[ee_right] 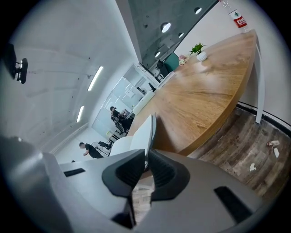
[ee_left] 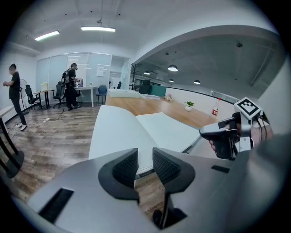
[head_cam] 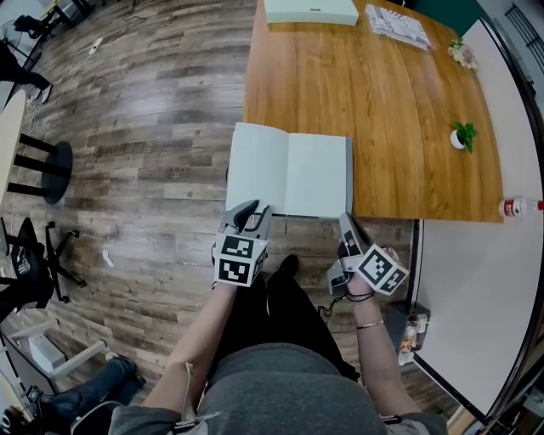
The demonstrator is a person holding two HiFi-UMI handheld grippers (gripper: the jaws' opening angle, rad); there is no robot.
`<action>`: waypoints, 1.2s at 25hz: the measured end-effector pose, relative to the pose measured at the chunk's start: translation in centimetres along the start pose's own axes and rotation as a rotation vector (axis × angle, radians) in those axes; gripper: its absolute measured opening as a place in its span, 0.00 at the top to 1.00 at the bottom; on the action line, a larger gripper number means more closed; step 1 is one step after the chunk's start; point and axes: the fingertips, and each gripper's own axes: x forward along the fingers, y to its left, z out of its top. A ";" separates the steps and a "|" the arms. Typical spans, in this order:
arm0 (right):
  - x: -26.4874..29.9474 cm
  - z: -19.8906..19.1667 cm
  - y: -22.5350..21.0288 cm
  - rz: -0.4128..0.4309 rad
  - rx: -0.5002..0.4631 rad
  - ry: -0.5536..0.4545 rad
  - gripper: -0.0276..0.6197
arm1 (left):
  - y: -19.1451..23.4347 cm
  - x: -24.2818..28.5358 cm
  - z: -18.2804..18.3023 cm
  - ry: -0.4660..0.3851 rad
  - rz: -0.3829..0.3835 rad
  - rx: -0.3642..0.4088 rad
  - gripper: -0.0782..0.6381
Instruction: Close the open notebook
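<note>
Flat, notebook (head_cam: 289, 174) lies open, spine pointing away, long axis L-R.

No word, brand or number can be read anywhere. Just on the near side of the notebook (head_cam: 289, 174), the cubes on the left gripper (head_cam: 252, 212) and the right gripper (head_cam: 347, 221) carry black-and-white square markers, which are coded patterns and not letters. Beyond the notebook's far edge, a printed sheet (head_cam: 398, 25) shows lines of print too small to read, and a white box (head_cam: 310, 11) beside it bears a small dark mark that cannot be made out. Well to the right of the notebook, a bottle (head_cam: 514, 206) wears a red label with illegible writing.
</note>
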 end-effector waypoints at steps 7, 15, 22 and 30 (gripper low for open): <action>-0.3 0.7 1.2 0.026 -0.045 -0.028 0.90 | 1.0 0.0 -1.1 0.031 0.016 -0.015 0.74; -0.6 1.2 3.8 0.067 -0.141 -0.058 0.91 | 1.5 0.0 -2.2 0.059 0.008 -0.032 0.74; -0.7 1.7 6.2 0.104 -0.233 -0.076 0.91 | 1.5 0.2 -2.2 0.072 -0.009 -0.023 0.74; -0.8 1.7 9.0 0.149 -0.321 -0.083 0.91 | 1.3 0.6 -2.4 0.097 -0.024 -0.023 0.74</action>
